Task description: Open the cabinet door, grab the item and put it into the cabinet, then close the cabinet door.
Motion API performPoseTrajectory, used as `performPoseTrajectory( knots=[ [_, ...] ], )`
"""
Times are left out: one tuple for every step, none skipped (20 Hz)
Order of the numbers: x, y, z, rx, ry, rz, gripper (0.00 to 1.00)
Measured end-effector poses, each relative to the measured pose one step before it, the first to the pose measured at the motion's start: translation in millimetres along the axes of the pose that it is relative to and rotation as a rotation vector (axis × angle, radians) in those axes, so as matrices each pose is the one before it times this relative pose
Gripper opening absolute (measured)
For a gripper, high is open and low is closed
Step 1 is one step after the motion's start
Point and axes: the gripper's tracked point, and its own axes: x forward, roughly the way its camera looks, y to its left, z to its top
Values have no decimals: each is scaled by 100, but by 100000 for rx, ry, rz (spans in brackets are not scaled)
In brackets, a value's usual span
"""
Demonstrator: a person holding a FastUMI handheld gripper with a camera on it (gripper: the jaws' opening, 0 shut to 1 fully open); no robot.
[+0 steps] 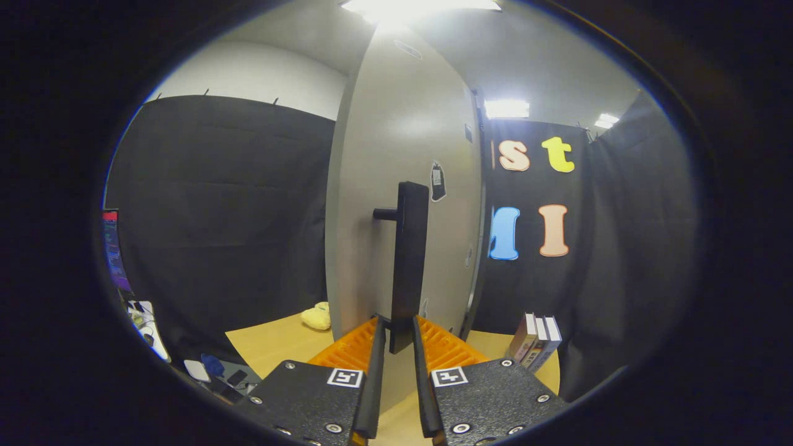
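A tall light grey cabinet door stands right in front of me, its free edge towards the left. A black vertical bar handle stands off the door on a short peg. My gripper is shut on the lower end of this handle, with one finger pressing on each side. A soft yellow item lies on the wooden table, to the left of the door's edge and beyond the left finger.
Three books stand upright on the table to the right of the fingers, near its edge. A desk with a screen and small clutter lies far to the left, beyond the table.
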Motion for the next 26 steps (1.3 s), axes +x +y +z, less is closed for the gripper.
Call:
performPoseTrajectory(
  knots=[
    [191, 21, -310, 2285, 562, -2162, 32],
    [-324, -1026, -269, 439, 1297, -4873, 37],
    [-437, -282, 362, 1798, -1278, -2104, 47],
    [-148, -407, -317, 1918, 758, -1761, 50],
    [-140, -474, -84, 1921, -131, -1940, 54],
    [-242, -578, -107, 1363, -31, -2418, 56],
    [-224, -641, -86, 1351, -582, -2505, 62],
    [-151, -455, 13, 965, -436, -2327, 65],
    [-43, -435, -54, 854, -894, -3104, 68],
    [-352, -366, 89, 574, -871, -3582, 70],
    [-136, -129, -83, 140, -741, -3152, 73],
    [-206, -242, 13, 376, -975, -3456, 74],
    [-160, -238, 30, 249, -1039, -3577, 75],
    [-304, -426, 108, 143, -1520, -3896, 75],
    [-210, -429, -5, 99, -1861, -4441, 75],
    [-470, -674, 198, 72, -2210, -4651, 76],
    [-280, -831, -47, 531, -2015, -4849, 77],
    [-397, -663, 8, 1202, -2160, -3860, 78],
    [-295, -166, -446, 2196, -1248, -2585, 78],
    [-516, 34, -594, 2531, -626, -1563, 79],
    [-619, 156, -799, 1845, 143, -1531, 82],
    [-336, -39, -1092, 443, 610, -1756, 83],
    [-417, 160, -1239, -690, 649, -1281, 85],
    [-567, 275, -1157, -1508, -43, -1094, 85],
    [-660, 511, -950, -2112, -1189, -638, 86],
    [-825, 678, -782, -2870, -2128, -555, 86]
  ],
)
